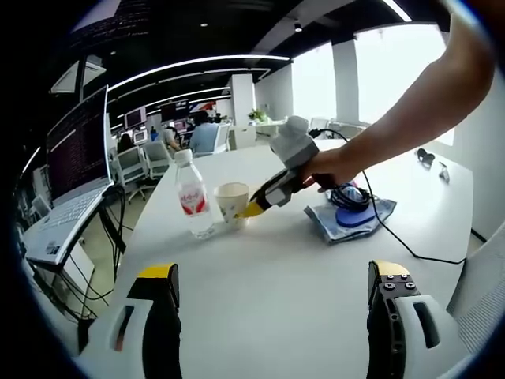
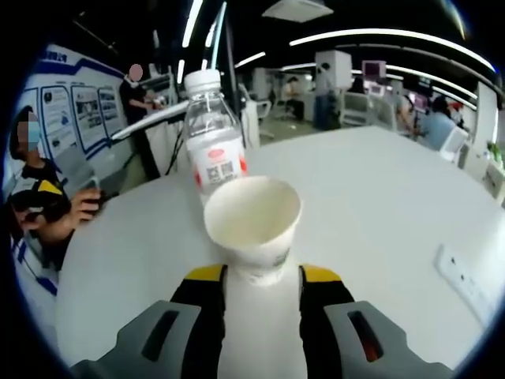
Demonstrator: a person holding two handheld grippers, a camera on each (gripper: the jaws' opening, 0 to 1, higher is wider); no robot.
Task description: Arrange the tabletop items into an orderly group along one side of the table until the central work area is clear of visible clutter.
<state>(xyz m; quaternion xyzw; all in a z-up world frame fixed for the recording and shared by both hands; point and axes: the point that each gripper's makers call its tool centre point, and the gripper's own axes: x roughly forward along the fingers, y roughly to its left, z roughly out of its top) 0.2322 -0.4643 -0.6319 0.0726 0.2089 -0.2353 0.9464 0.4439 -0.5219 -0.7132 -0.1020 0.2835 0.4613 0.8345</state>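
Observation:
A white paper cup stands upright on the white table, its lower part held between my right gripper's yellow-tipped jaws with no gap showing. Right behind the cup stands a clear water bottle with a red label and white cap. From the left gripper view the same cup and bottle sit side by side at the table's left part, with the right gripper, held by a hand, at the cup. My left gripper hovers open over bare table nearer to me.
A blue cloth with a blue round object and a black cable lies right of the cup. Dark small items lie at the far right edge. A laptop stands beyond the left table edge. A white socket strip lies on the table.

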